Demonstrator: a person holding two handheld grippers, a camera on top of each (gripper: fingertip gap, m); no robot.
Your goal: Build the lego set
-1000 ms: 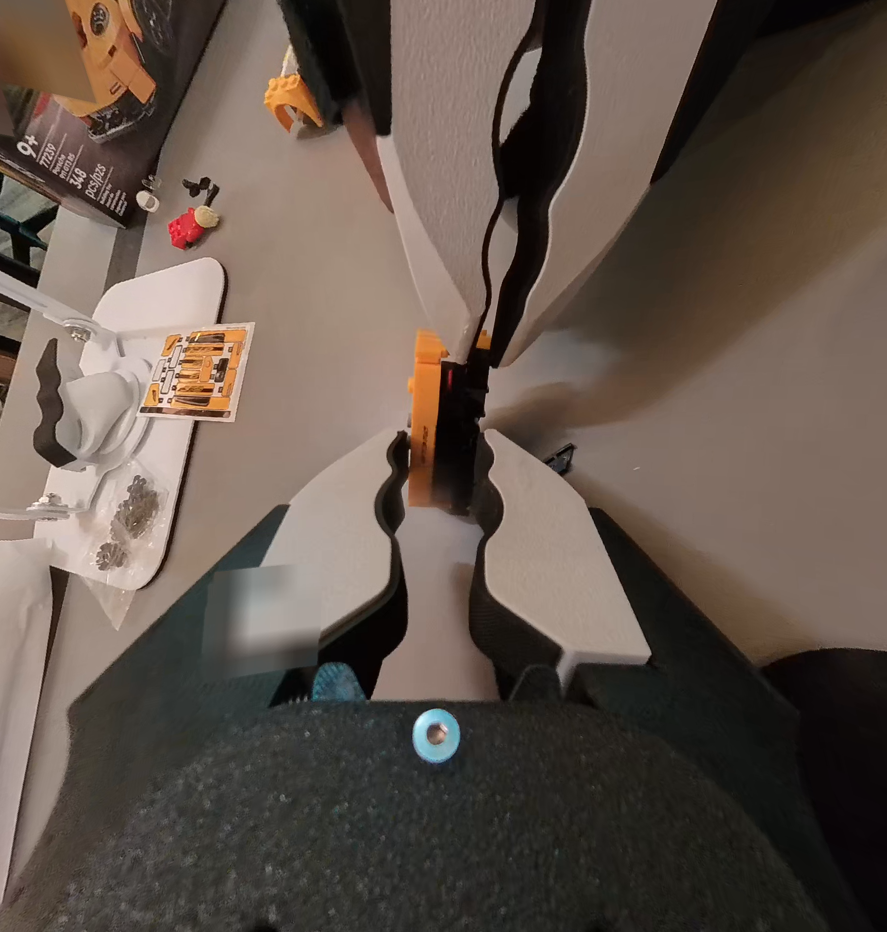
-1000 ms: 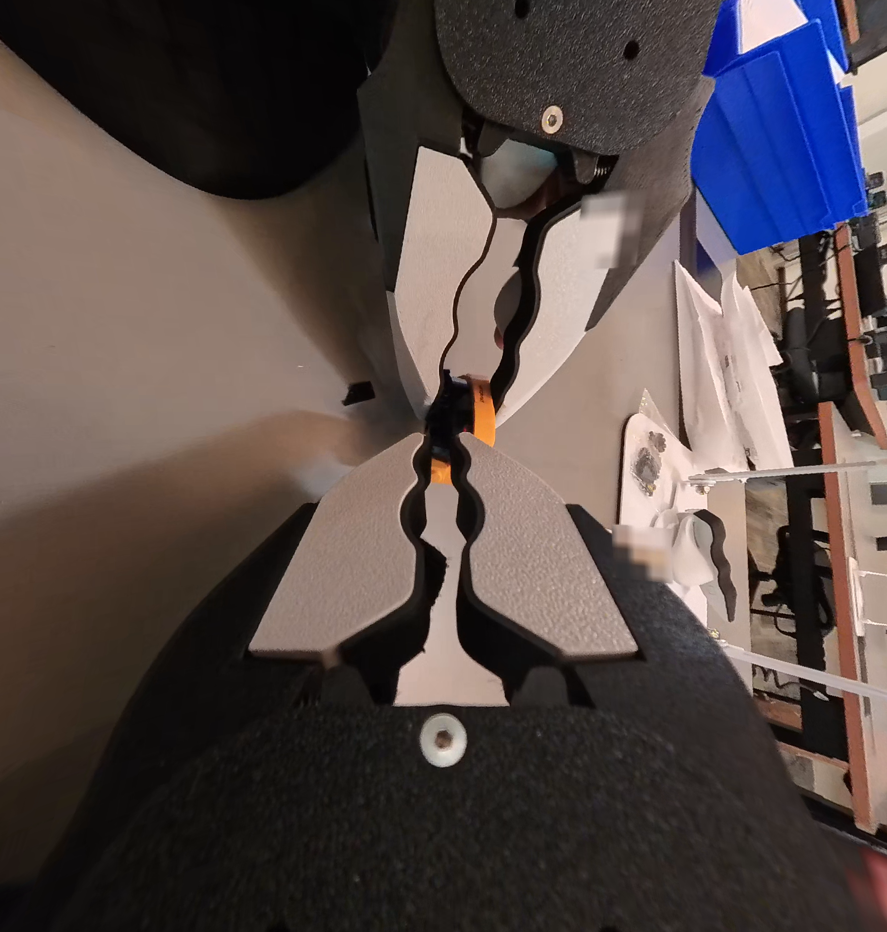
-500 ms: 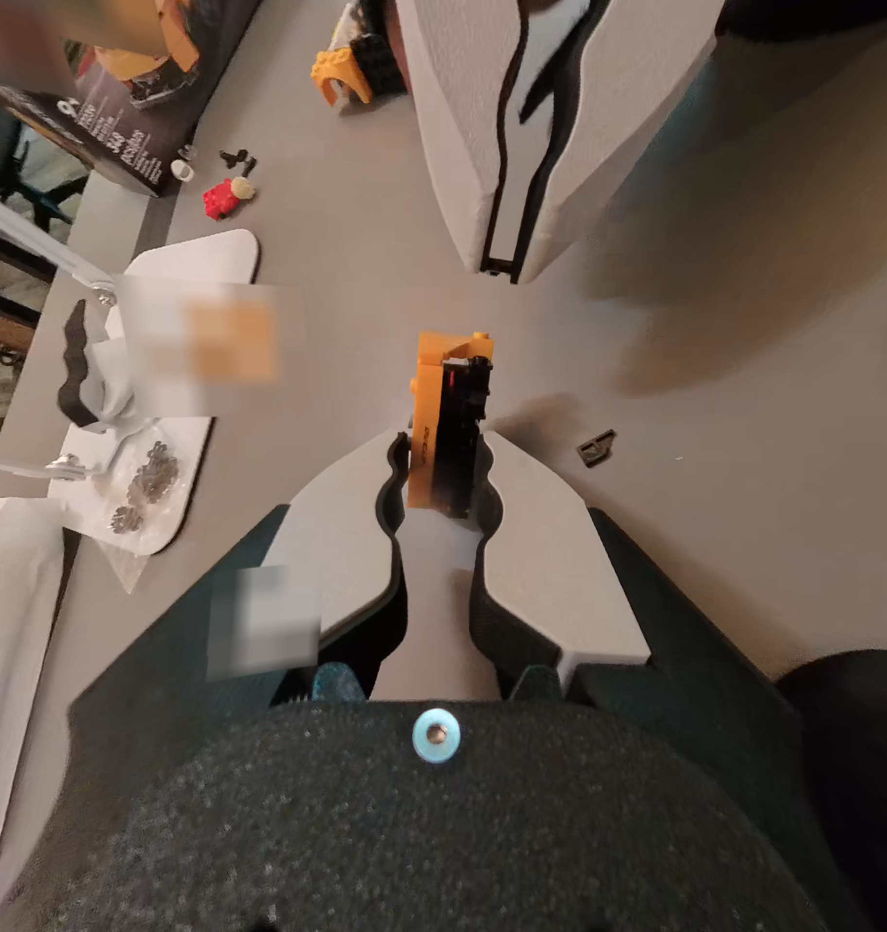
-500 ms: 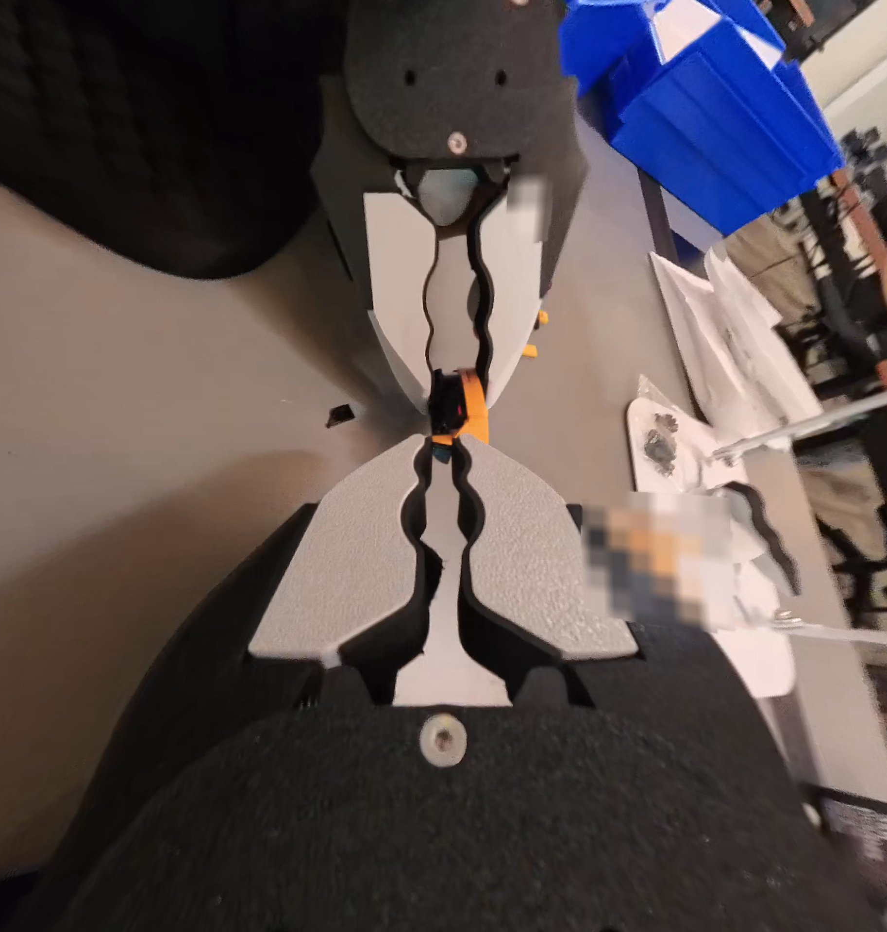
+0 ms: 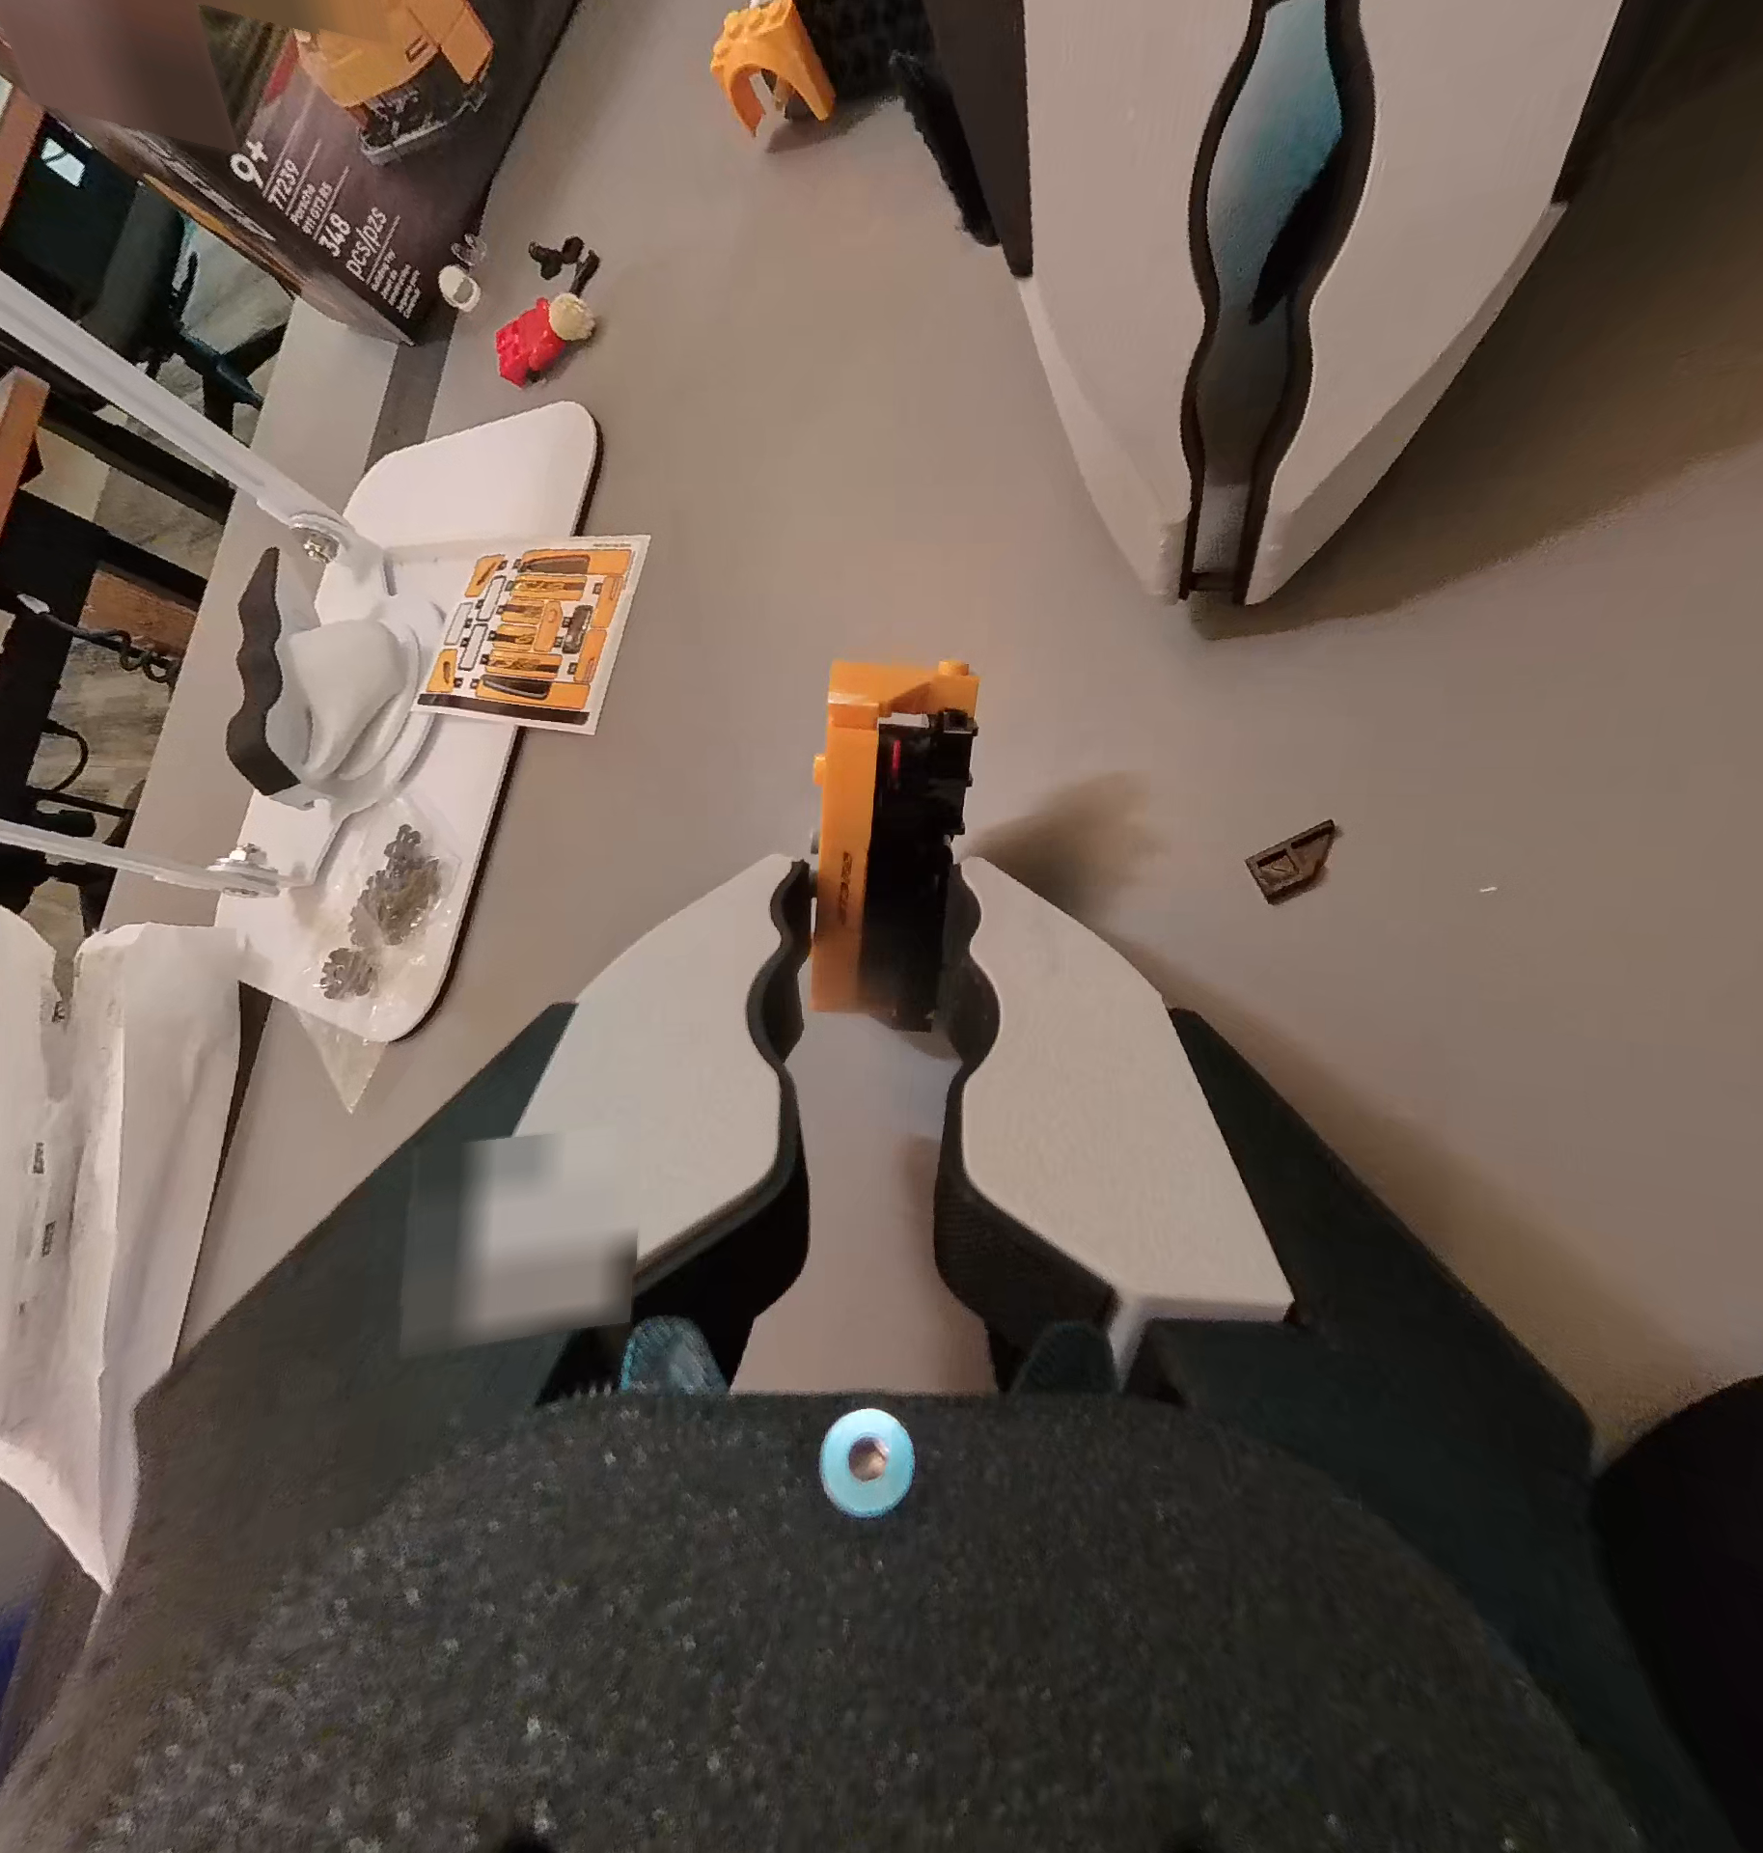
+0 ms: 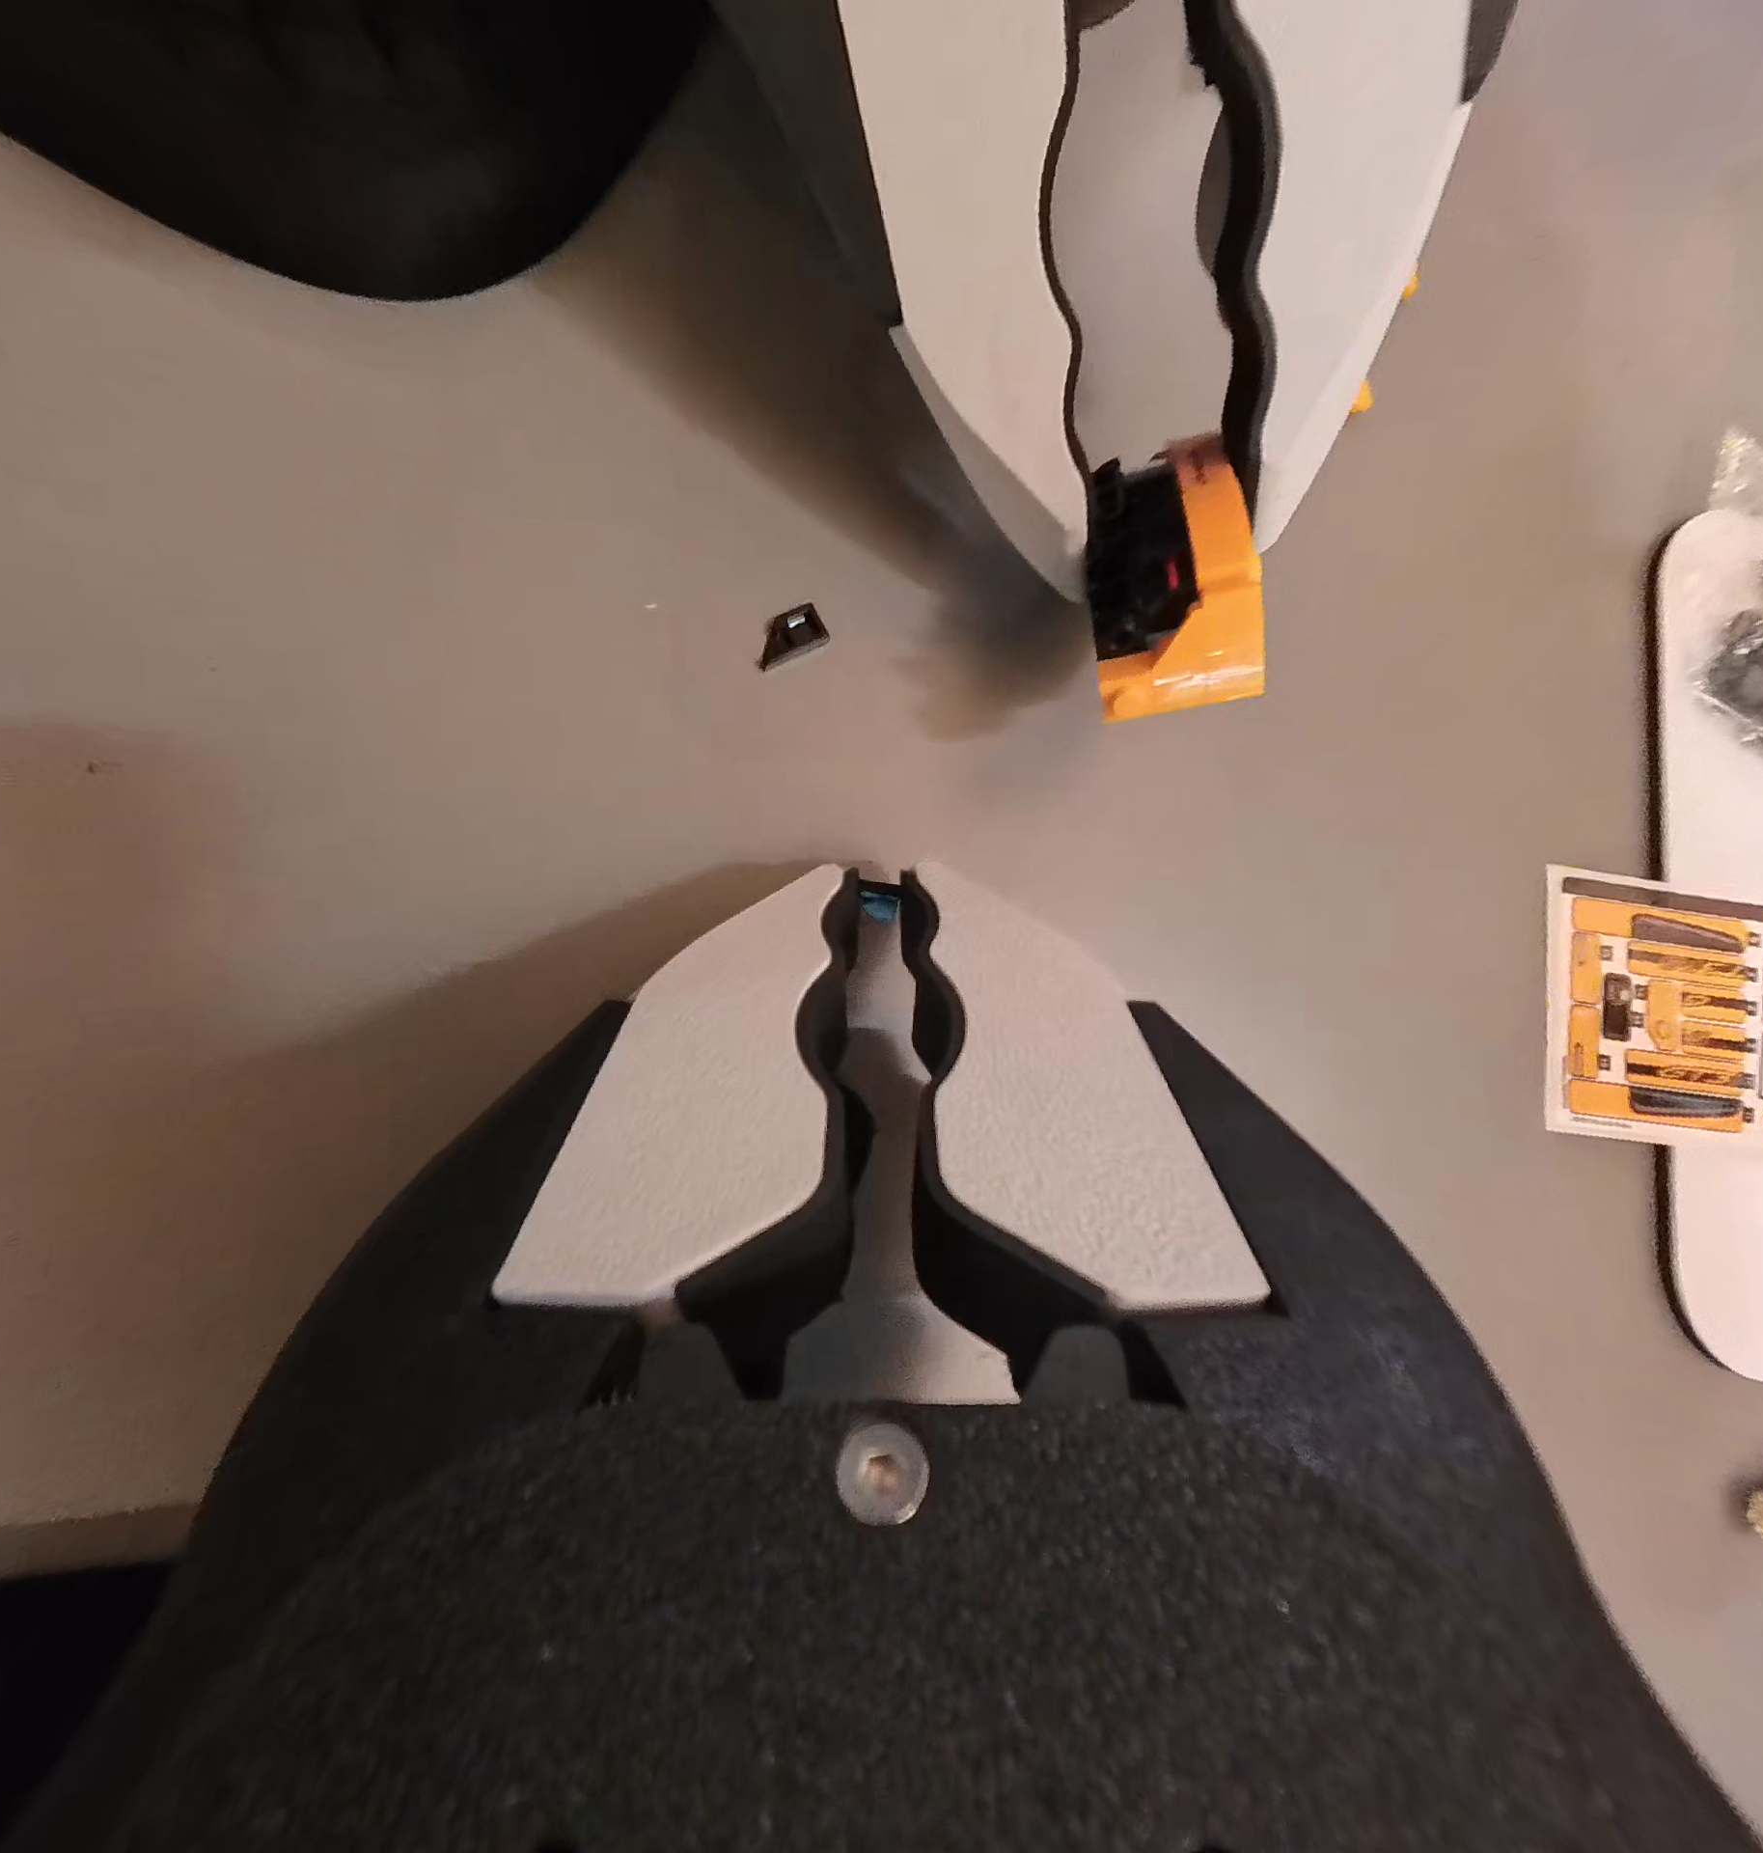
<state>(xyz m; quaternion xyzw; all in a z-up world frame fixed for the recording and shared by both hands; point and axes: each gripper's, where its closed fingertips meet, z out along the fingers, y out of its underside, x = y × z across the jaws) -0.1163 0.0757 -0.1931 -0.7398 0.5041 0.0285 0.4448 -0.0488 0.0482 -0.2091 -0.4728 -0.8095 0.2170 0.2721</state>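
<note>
At the centre of the left wrist view, the orange-and-black lego assembly (image 5: 892, 842) stands on edge over the grey table (image 5: 757, 501), its lower end clamped between the tips of the left gripper (image 5: 882, 882), whose jaws are drawn in just to the width of the build. In the right wrist view the same assembly (image 6: 1173, 592) sits at upper right, sticking out past the left gripper's tips. The right gripper (image 6: 882, 887) points up from lower centre with its tips nearly together, pinching a tiny blue piece (image 6: 877, 905) — the gap between them is only as wide as that piece. Bare tabletop separates the two grippers' tips, and in the left wrist view the right gripper (image 5: 1218, 582) hangs at upper right, well apart from the build. A small black wedge piece (image 5: 1293, 860) lies alone to the right of the assembly, with open table all round it. To the left, a white board (image 5: 496, 471) with rounded edges carries a sticker sheet (image 5: 536, 627) overhanging its right edge and a clear bag of dark parts (image 5: 386, 902). Farther up lie a red minifigure part (image 5: 536, 336), an orange arch piece (image 5: 767, 60) at the top edge, and the set's box (image 5: 356, 170) in the upper left corner.
</note>
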